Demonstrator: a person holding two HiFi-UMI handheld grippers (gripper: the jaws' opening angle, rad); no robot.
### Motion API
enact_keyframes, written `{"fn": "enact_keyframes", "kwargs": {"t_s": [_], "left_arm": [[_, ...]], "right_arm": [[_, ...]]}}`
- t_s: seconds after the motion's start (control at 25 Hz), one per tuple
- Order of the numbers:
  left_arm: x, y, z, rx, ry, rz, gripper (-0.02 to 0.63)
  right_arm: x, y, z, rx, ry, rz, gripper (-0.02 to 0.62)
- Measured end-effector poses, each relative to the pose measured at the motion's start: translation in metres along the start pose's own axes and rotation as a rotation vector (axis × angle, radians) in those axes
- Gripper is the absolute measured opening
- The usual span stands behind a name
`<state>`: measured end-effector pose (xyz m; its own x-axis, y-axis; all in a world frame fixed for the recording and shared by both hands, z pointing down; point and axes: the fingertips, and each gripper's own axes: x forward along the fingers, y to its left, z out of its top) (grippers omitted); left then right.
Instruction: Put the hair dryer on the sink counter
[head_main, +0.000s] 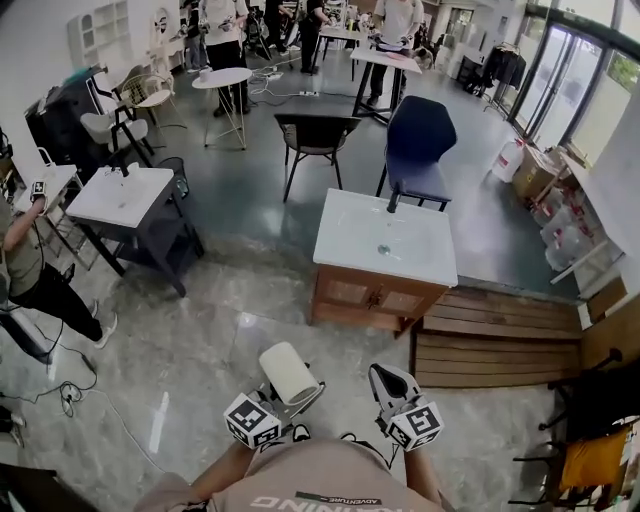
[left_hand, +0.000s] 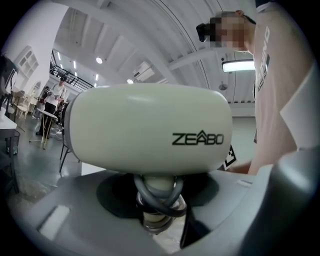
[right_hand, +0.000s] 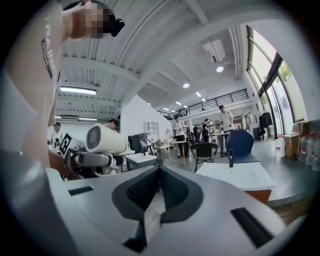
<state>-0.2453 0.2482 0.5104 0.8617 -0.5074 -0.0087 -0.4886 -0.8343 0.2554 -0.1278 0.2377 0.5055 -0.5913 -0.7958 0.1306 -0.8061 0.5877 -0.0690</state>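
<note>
A cream hair dryer (head_main: 288, 372) with its grey cord wound round the handle is held close in front of my body by my left gripper (head_main: 290, 398). In the left gripper view the dryer's body (left_hand: 150, 127) fills the picture, and the jaws of the left gripper (left_hand: 157, 200) are shut on its handle. My right gripper (head_main: 383, 374) is beside it on the right, empty, with its pads (right_hand: 172, 187) together. From the right gripper view the dryer (right_hand: 102, 139) shows at the left. The white sink counter (head_main: 420, 250) on a wooden cabinet stands a few steps ahead; it also shows as the sink counter (right_hand: 240, 175) to the right.
A black faucet (head_main: 393, 200) rises at the counter's far edge. Behind it are a blue chair (head_main: 420, 145) and a black chair (head_main: 315, 135). A second white sink stand (head_main: 125, 195) is at the left, with a person (head_main: 25, 270) beside it. A wooden platform (head_main: 495, 335) lies right of the cabinet.
</note>
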Motion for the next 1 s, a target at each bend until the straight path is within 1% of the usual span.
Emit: {"fn": "enact_keyframes", "kwargs": {"t_s": [0.12, 0.2, 0.32, 0.44, 0.56, 0.68, 0.84, 1.0], "left_arm": [[0.001, 0.005, -0.003, -0.006, 0.006, -0.016, 0.210], [0.003, 0.009, -0.003, 0.007, 0.016, -0.027, 0.210], [0.005, 0.014, -0.003, 0.031, 0.048, -0.043, 0.210], [0.009, 0.022, -0.008, 0.036, 0.070, -0.052, 0.210], [0.019, 0.039, -0.006, 0.031, 0.068, -0.032, 0.210], [0.031, 0.054, -0.003, 0.049, 0.075, -0.007, 0.210], [0.051, 0.070, -0.005, 0.064, 0.099, 0.053, 0.210], [0.080, 0.093, -0.010, 0.032, 0.148, 0.090, 0.210]], "right_arm": [[0.012, 0.002, 0.006, 0.013, -0.028, -0.011, 0.006], [0.018, 0.001, 0.005, 0.013, -0.035, -0.022, 0.006], [0.022, -0.005, 0.000, 0.033, -0.030, -0.057, 0.006], [0.021, -0.011, -0.007, 0.056, -0.013, -0.073, 0.006], [0.026, -0.027, -0.013, 0.064, -0.008, -0.083, 0.006], [0.038, -0.045, -0.012, 0.069, -0.012, -0.080, 0.006], [0.051, -0.077, -0.010, 0.068, -0.016, -0.059, 0.006], [0.067, -0.114, -0.002, 0.066, -0.024, -0.039, 0.006]]}}
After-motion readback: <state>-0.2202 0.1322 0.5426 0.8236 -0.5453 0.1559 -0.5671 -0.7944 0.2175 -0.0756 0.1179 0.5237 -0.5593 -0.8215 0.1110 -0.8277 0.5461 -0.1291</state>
